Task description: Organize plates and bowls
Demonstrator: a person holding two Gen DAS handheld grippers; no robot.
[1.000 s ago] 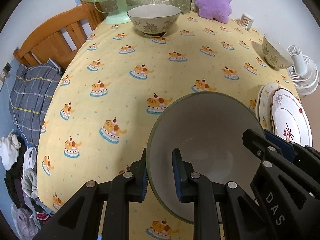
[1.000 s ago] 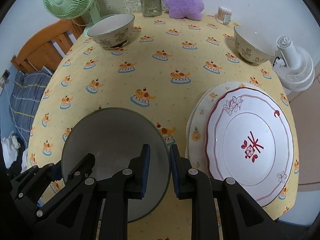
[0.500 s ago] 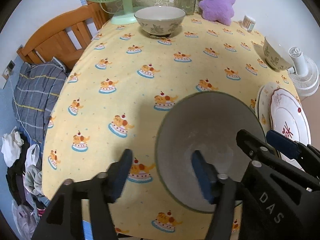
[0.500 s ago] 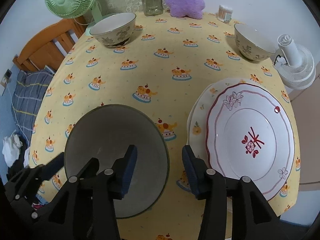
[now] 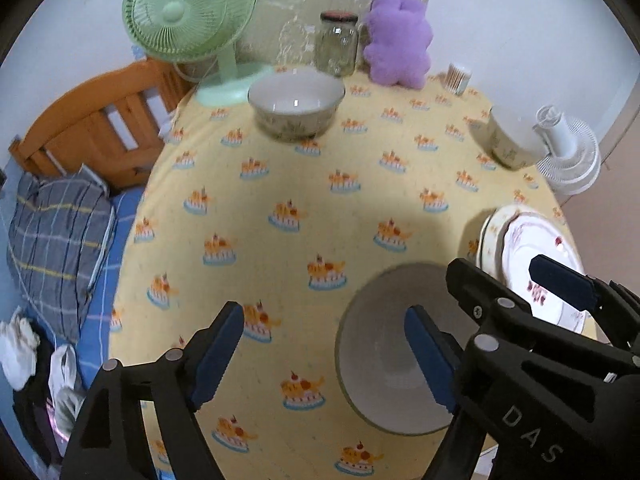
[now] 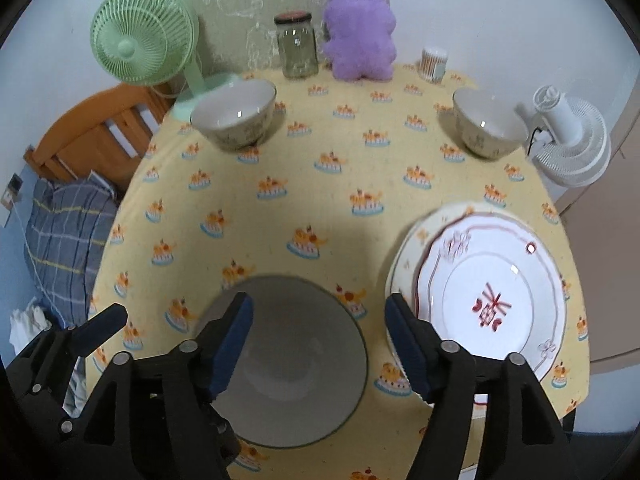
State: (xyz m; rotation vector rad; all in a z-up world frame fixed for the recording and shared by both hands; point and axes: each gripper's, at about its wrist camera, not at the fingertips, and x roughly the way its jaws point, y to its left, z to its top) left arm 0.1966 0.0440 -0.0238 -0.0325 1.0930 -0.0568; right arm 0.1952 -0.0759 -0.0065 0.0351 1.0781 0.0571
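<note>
**Both grippers let go of the grey bowl**

A second ago both grippers were clamped on the rim of the grey bowl; now both have released it and have risen above it. The bowl rests upright on the yellow tablecloth, at the near edge of the table, just left of the stacked plates. The red-patterned plate lies on top of a larger pale one.

The left gripper has its jaws wide and still opening; its right finger hangs over the bowl, the left one over the cloth, and neither pad presses the rim. The right gripper is also opening, with the bowl's right rim below the gap and nothing pinched.

Farther back stand two patterned bowls, one at the left and one at the right. Behind them are a green fan, a glass jar and a purple plush toy. A white fan stands beside the table's right edge.
</note>
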